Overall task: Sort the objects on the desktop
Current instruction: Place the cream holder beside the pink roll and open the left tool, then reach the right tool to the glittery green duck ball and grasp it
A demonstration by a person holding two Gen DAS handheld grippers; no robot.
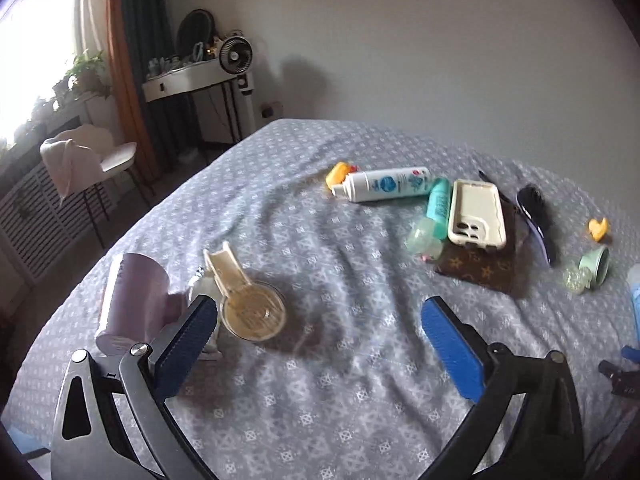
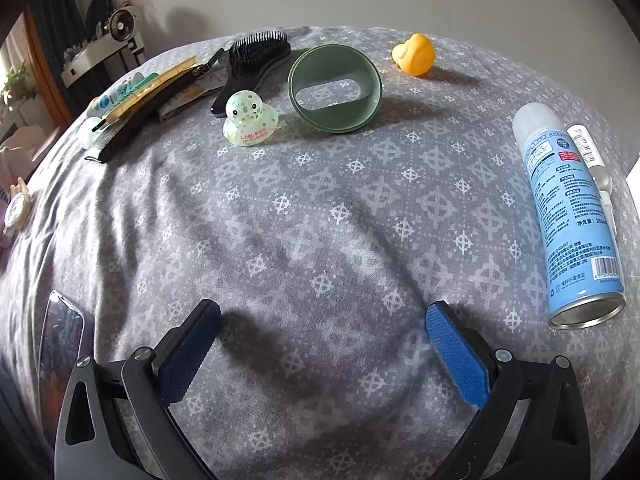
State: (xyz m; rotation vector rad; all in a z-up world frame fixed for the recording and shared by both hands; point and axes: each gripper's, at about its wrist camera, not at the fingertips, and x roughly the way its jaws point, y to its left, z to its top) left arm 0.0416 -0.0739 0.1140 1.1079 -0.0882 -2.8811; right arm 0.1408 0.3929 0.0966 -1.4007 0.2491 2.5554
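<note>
The table (image 1: 304, 420) is covered with a grey cloth printed with small white cross-in-circle marks, and the cloth lies in soft wrinkles. Behind it stands a plain white wall. Far to the left of the left tool (image 1: 320, 326) there is a bright window with an orange curtain, a white chair, and a small side table carrying a round fan (image 1: 236, 55).

The left tool stands wide apart, with nothing between its blue pads; only cloth shows there. The right tool (image 2: 324, 330) is also wide apart over bare cloth, and holds nothing.

Just ahead of the left tool's left finger lies a pale pink cup (image 1: 132, 300) on its side, and beside it a clear round container with a cream flip lid (image 1: 248, 304) that stands open; something beige is inside. Further ahead and to the right lie a white spray bottle (image 1: 388, 184), a cream phone case (image 1: 476, 212) on a brown patterned wallet (image 1: 480, 272), and a teal tube (image 1: 438, 208).

To the right of the right tool lies a light blue spray can (image 2: 572, 216), its bottom toward the camera. Ahead of this tool a green mug (image 2: 334, 88) lies on its side and looks empty. Near the mug are a black hairbrush (image 2: 256, 60), a translucent spotted toy duck (image 2: 250, 120) and a yellow rubber duck (image 2: 414, 54).
</note>
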